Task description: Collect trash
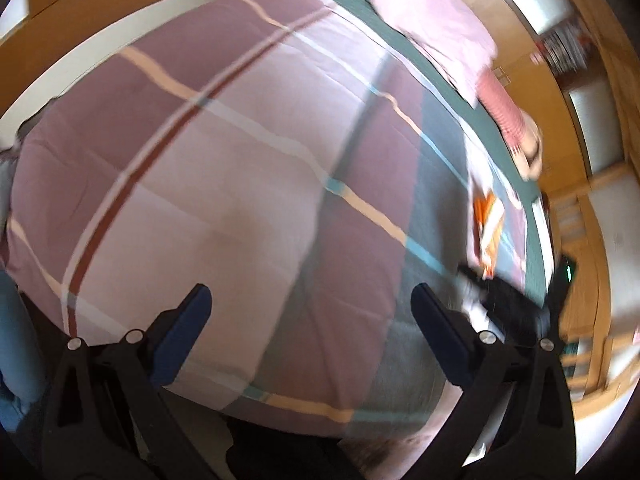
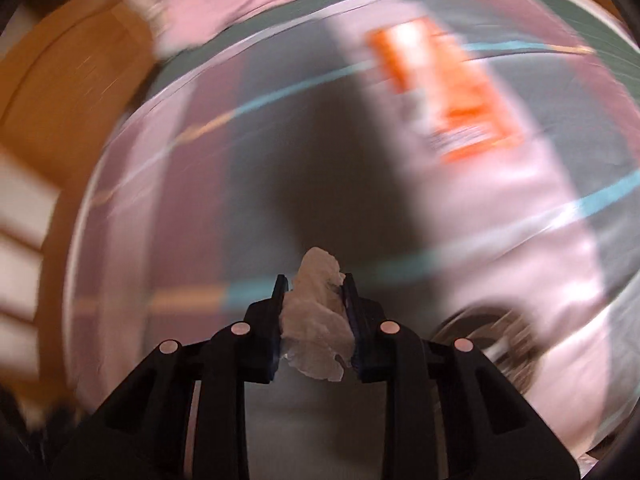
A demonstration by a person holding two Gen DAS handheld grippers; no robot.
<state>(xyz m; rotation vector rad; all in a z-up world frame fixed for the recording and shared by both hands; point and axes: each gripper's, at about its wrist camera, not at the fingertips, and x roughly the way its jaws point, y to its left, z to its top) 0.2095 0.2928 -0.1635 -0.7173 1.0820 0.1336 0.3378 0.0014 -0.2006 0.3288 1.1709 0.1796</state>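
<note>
My right gripper (image 2: 314,286) is shut on a crumpled white tissue (image 2: 316,312) and holds it above the plaid duvet (image 2: 200,152). An orange and white wrapper (image 2: 444,88) lies flat on the duvet ahead and to the right; the view is blurred. In the left wrist view my left gripper (image 1: 310,300) is open and empty above the purple plaid duvet (image 1: 224,168). The same orange wrapper (image 1: 486,220) lies near the bed's right edge, and the right gripper (image 1: 500,296) with a bit of white tissue shows just below it.
A pink pillow (image 1: 436,20) and a red-striped cloth (image 1: 504,108) lie at the head of the bed on a green sheet (image 1: 492,140). Wooden bed frame and shelves (image 1: 580,208) run along the right. A round dark-rimmed object (image 2: 492,336) shows low on the right.
</note>
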